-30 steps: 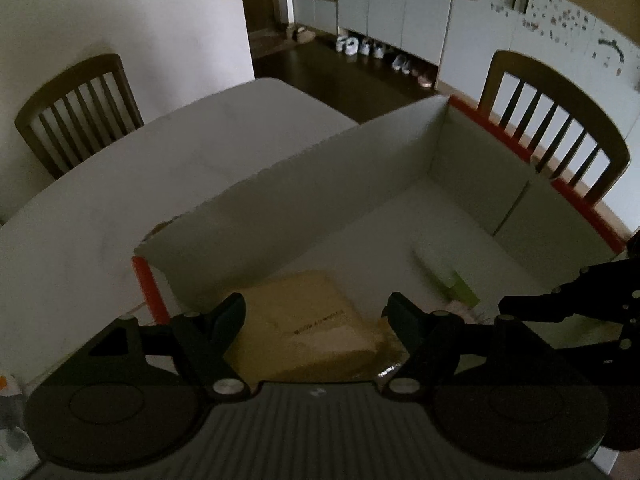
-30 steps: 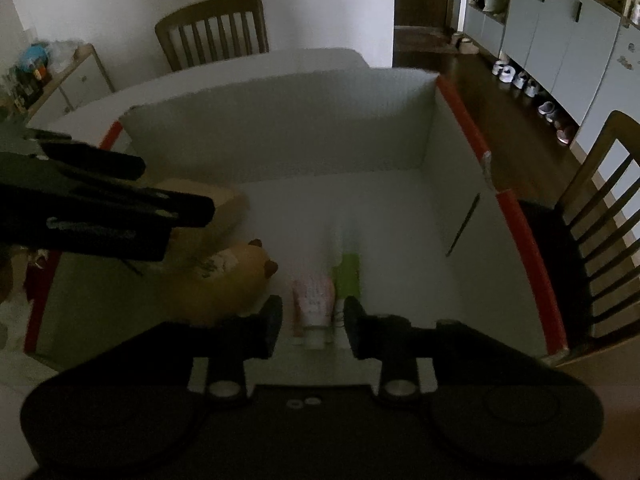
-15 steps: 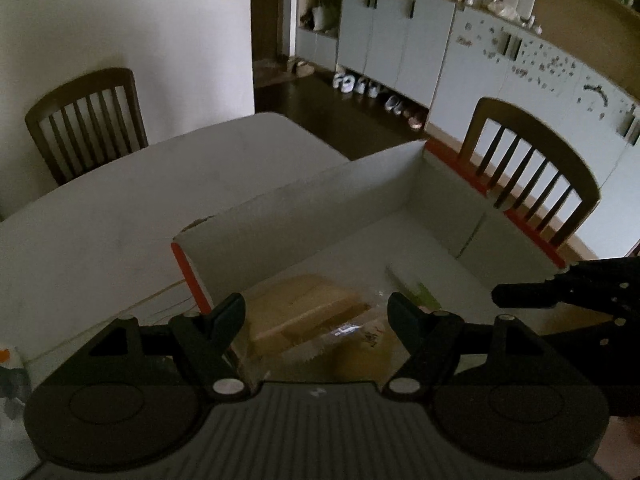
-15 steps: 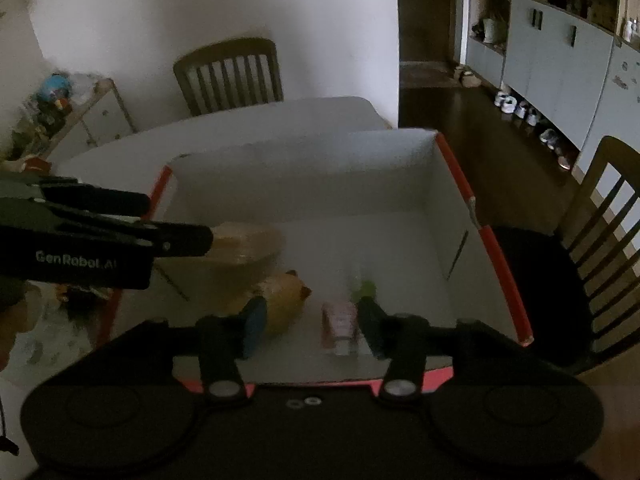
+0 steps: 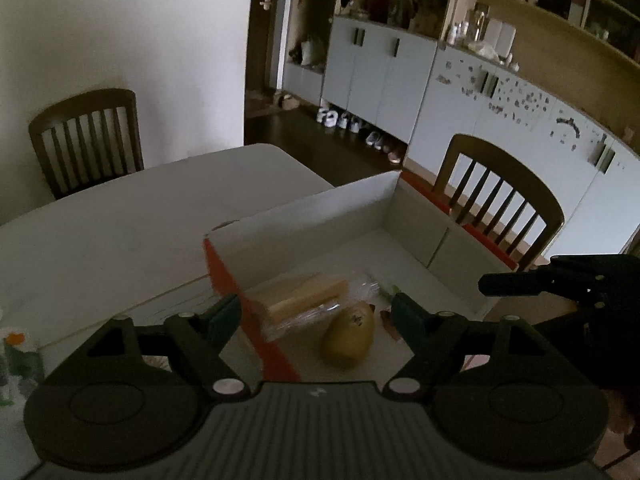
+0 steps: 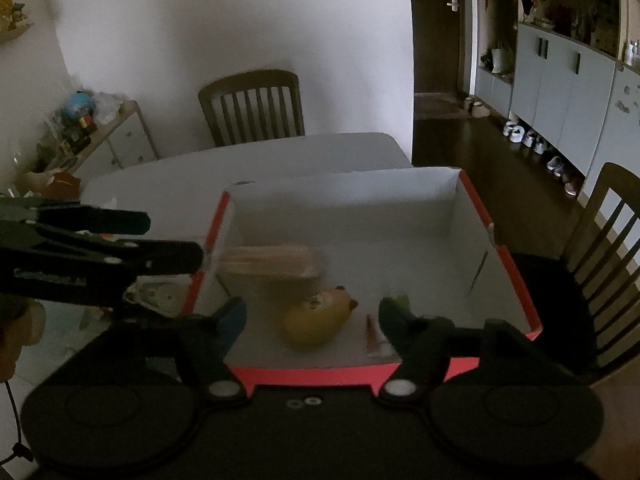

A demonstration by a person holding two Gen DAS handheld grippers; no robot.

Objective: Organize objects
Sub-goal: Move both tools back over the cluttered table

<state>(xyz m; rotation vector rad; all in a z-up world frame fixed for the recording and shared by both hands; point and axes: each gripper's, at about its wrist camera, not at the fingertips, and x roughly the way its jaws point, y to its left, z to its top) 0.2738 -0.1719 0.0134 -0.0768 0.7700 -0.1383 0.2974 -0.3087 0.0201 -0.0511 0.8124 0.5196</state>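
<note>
Inside the white cardboard box (image 6: 360,216) with the red-orange rim there's a yellow pear-shaped fruit (image 6: 316,320) with a sticker, lying on its side near the front wall, a clear-wrapped tan pack (image 6: 272,260) just behind it and a pink tube (image 6: 374,338) plus something green beside it. Both tongs hang above the box holding nothing: the left gripper (image 5: 316,312) sits well apart, and the right gripper (image 6: 312,316) has just been opening, nothing between its jaws. The box sits on a pale table (image 5: 120,216), wooden chairs (image 6: 252,108) around, dim room with grey cupboards (image 5: 380,72) and shoes along the floor
</note>
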